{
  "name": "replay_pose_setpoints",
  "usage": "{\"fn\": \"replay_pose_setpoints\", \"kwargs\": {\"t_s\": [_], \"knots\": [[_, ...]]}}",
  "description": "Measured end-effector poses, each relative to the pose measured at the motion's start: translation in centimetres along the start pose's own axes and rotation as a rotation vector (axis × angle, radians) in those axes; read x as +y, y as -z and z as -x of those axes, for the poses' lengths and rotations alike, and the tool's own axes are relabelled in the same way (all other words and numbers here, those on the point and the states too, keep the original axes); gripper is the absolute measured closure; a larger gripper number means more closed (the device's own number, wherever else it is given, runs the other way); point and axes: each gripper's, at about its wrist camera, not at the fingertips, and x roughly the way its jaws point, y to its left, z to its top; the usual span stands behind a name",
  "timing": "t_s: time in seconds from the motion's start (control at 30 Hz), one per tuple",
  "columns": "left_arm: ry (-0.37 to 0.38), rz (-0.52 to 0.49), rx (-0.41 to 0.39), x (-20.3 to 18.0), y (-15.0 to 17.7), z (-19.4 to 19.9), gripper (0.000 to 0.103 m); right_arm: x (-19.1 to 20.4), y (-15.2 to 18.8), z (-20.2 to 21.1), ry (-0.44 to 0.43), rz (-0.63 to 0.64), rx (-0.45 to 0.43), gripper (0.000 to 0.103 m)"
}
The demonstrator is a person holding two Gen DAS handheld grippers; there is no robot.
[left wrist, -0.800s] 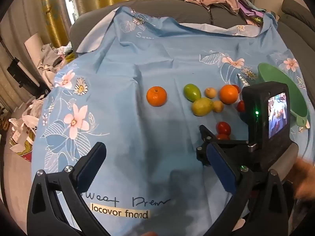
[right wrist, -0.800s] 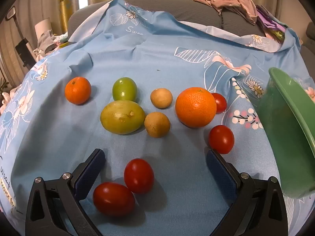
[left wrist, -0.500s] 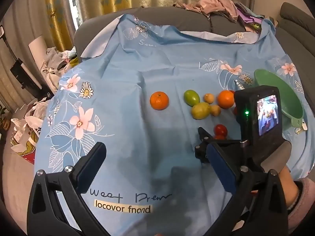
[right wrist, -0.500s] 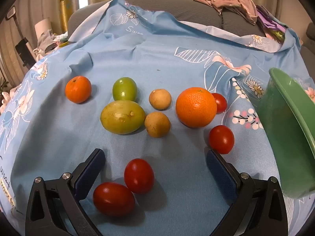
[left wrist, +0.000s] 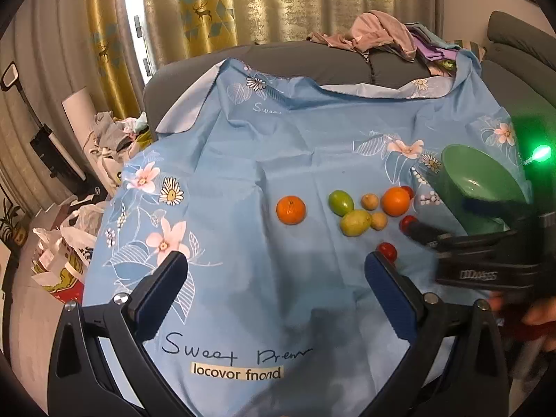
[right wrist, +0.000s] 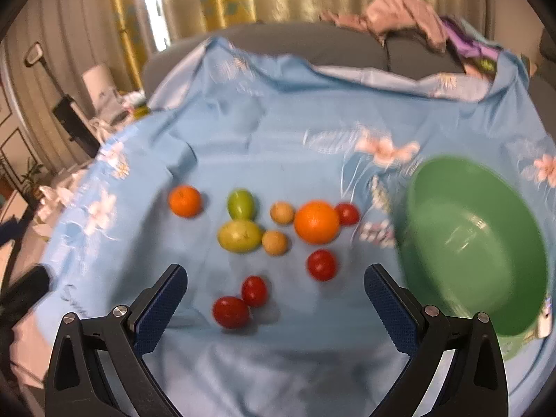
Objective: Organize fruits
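Several fruits lie on a blue flowered cloth [right wrist: 278, 146]: a small orange [right wrist: 185, 201], a large orange [right wrist: 316, 222], a green fruit [right wrist: 240, 204], a yellow-green fruit [right wrist: 239, 236], two tan fruits [right wrist: 275, 242] and several red tomatoes [right wrist: 231, 311]. A green bowl [right wrist: 476, 243] stands at the right. My right gripper [right wrist: 274, 299] is open and empty above the near tomatoes. My left gripper [left wrist: 274, 285] is open and empty, nearer than the fruits [left wrist: 291, 210]. The right gripper's body [left wrist: 486, 253] shows at the right of the left wrist view, beside the bowl [left wrist: 483, 180].
A grey sofa [left wrist: 312, 59] with a pile of clothes [left wrist: 382, 34] lies behind the cloth. Bags and clutter [left wrist: 69, 243] sit on the floor at the left. Gold curtains [left wrist: 215, 7] hang at the back.
Both grippers have pulled back and risen, so the fruits look smaller and farther. The right gripper now sees into the whole green bowl. The fruits have not moved.
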Motion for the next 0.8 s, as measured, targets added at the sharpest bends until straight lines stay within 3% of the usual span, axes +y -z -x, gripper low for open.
{"fn": "replay_pose_setpoints", "kwargs": {"t_s": [0.3, 0.8], "knots": [[0.018, 0.012, -0.009, -0.3, -2.3, 1.0, 0.001, 0.3, -2.6, 5.7, -0.021, 0.071, -0.074, 0.001], [0.016, 0.006, -0.013, -0.9, -3.0, 1.7, 0.001, 1.1, -1.7, 6.8, -0.050, 0.102, -0.110, 0.001]]}}
